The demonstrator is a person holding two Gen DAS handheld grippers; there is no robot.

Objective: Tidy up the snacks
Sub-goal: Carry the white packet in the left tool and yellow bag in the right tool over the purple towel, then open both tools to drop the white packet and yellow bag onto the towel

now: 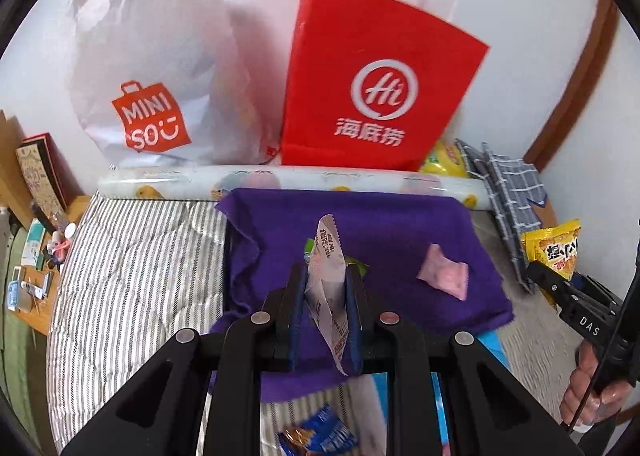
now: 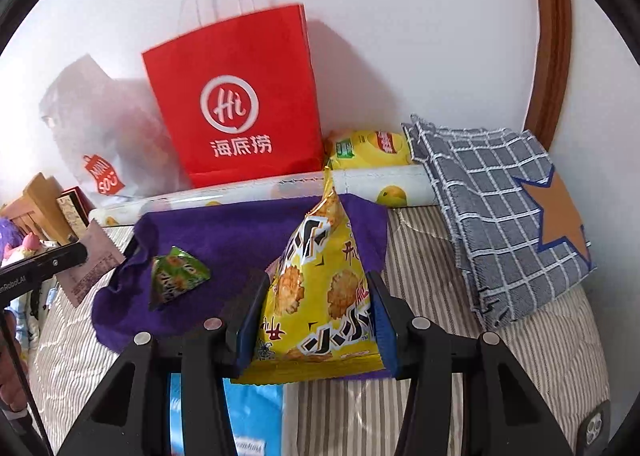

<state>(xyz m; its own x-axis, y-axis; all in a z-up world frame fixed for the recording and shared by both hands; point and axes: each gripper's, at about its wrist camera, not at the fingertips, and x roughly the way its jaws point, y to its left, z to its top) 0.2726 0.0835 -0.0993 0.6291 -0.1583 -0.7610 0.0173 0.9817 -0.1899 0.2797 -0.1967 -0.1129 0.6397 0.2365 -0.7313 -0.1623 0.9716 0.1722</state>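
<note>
Two grippers are in use, each closed on a snack packet above a purple cloth (image 1: pixel 400 224) spread on a striped bedcover (image 1: pixel 132 256). The left gripper (image 1: pixel 326 276) has its jaws drawn close together on a thin pale pink packet (image 1: pixel 326 284), which stands on edge between the pads with its serrated top pointing up. The right gripper (image 2: pixel 316 288) has its jaws partly apart, clamped on both sides of a yellow cracker bag (image 2: pixel 320 292), which is held upright with its lower seam hanging below the pads.

One small pink packet (image 1: pixel 444 276) lies on the cloth, to the right of the left gripper. One green packet (image 2: pixel 176 276) lies on the cloth, to the left of the right gripper. Behind the cloth, a roll of printed paper (image 1: pixel 280 182) lies crosswise. A red paper bag (image 2: pixel 236 96) and a white plastic bag (image 1: pixel 152 68) stand against the wall behind it. A checked grey cloth (image 2: pixel 496 216) lies at the right.
</note>
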